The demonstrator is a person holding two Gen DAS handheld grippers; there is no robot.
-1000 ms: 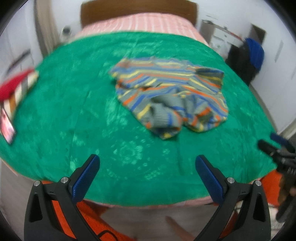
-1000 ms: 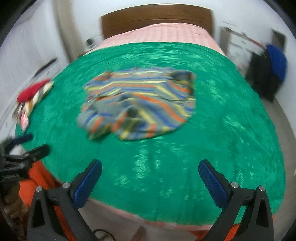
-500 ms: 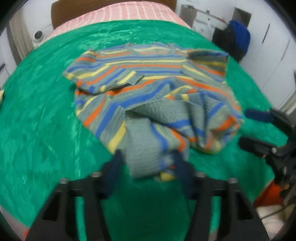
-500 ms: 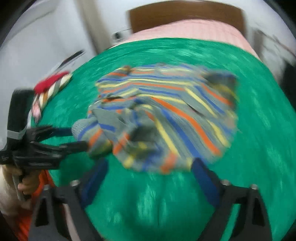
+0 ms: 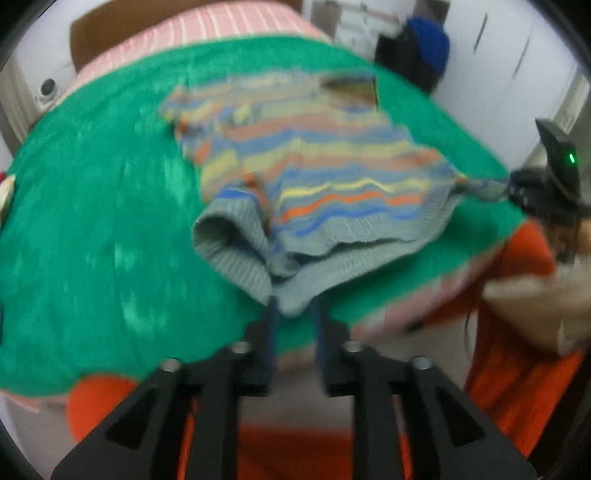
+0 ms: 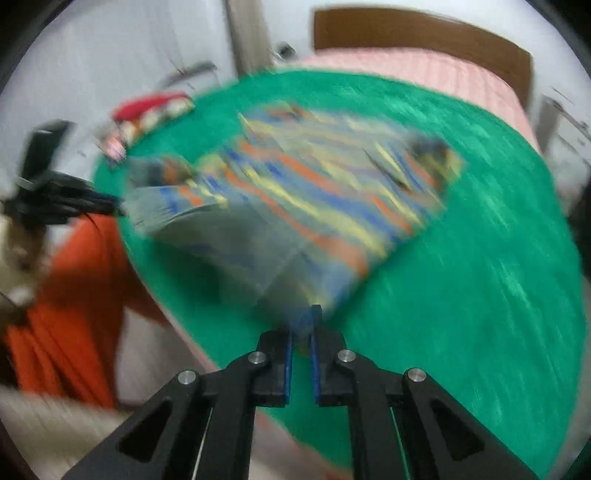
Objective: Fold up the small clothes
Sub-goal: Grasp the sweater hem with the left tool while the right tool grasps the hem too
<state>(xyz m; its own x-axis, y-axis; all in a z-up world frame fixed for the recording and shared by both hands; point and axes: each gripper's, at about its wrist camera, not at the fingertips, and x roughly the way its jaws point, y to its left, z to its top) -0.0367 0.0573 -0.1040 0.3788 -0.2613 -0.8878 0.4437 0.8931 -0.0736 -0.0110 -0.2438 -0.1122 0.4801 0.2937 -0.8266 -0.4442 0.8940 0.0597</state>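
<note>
A small striped knit sweater (image 5: pixel 325 177), grey with blue, orange and yellow bands, lies on a green blanket (image 5: pixel 92 221) over a bed. My left gripper (image 5: pixel 293 314) is shut on the grey ribbed hem at its near left corner. My right gripper (image 6: pixel 302 325) is shut on the hem's other corner; it also shows at the right edge of the left wrist view (image 5: pixel 517 188), pulling the hem taut. The sweater (image 6: pixel 314 192) is blurred in the right wrist view. The left gripper (image 6: pixel 107 206) appears at its left edge.
A red and striped folded item (image 6: pixel 147 110) lies at the blanket's far left edge. A pink striped sheet (image 5: pixel 207 29) and brown headboard (image 6: pixel 424 33) lie beyond. The person's orange clothing (image 5: pixel 517 332) is beside the bed. Dark and blue clothes (image 5: pixel 417 51) hang at the back right.
Both grippers moved in from open positions near the bed edge and closed on the sweater's hem corners. The hem is now stretched between them and pulled toward the near edge.
</note>
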